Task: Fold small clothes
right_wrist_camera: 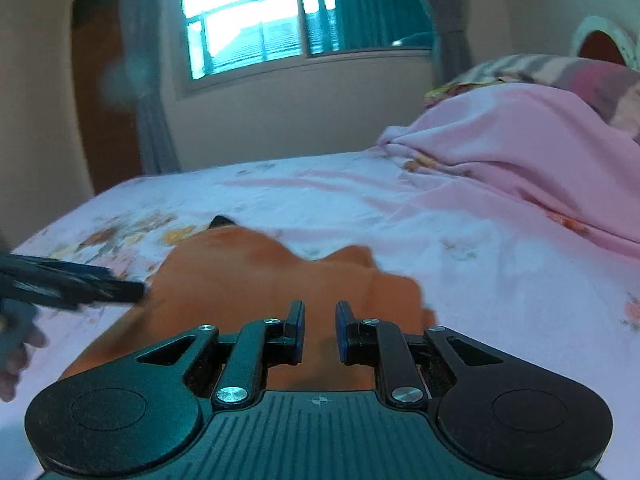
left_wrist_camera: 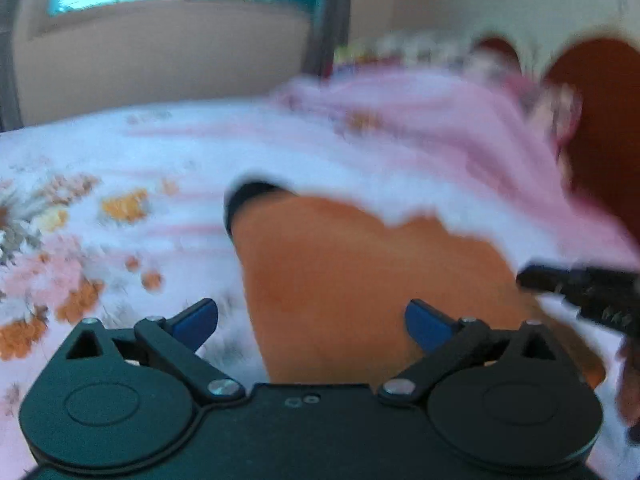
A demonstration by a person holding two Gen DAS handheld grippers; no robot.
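- My left gripper (left_wrist_camera: 311, 326) stands wide open – the blue pads (left_wrist_camera: 426, 326) are far apart and press on nothing; the orange garment (left_wrist_camera: 360, 280) lies in front of them and under the gap.
- My right gripper (right_wrist_camera: 319, 330) is drawn almost closed, a narrow slit left between its pads. The orange cloth fills the view behind that slit, but I cannot tell whether any of it is pinched.
- The orange garment lies on the flowered bedsheet (right_wrist_camera: 360, 200), crumpled, with a dark trim (left_wrist_camera: 248, 196) at its far edge. The left view is badly blurred, so its folds do not read.
- From the right view the left gripper comes in at the left edge, its tip at the edge of the garment; part of a hand (right_wrist_camera: 16, 356) shows below it.
- A pink blanket (right_wrist_camera: 520, 148) is heaped on the bed to the right, apart from the garment.
- Beyond the bed – a wall with a window (right_wrist_camera: 256, 24) and grey curtains (right_wrist_camera: 148, 80).
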